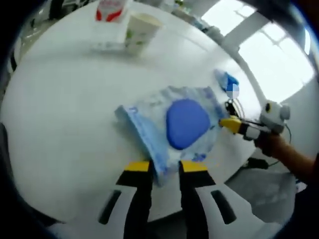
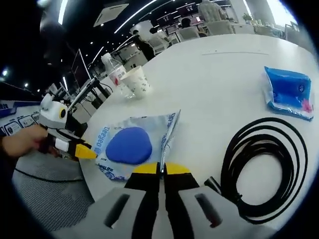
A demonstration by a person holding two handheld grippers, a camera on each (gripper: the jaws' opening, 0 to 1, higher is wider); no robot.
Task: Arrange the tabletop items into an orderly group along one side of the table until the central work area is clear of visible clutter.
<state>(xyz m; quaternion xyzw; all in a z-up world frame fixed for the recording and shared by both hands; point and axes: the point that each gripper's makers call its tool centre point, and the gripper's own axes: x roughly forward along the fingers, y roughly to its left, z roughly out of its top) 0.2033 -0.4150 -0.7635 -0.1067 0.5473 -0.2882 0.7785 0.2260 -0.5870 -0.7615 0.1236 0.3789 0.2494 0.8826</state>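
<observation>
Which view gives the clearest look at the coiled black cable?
The right gripper view: the coiled black cable lies in full on the white table, beside the right tongs. The left gripper view offers just a thin dark tangle at the table's far edge, too small to identify.

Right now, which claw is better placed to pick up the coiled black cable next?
The right claw, probably. The coiled black cable lies just beside it on the white table. It is shut on the blue-lidded wipes packet, as is the left claw, so it must release first.

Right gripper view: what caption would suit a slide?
Both grippers pinch opposite edges of a wet-wipe pack beside a coiled black cable.
</observation>
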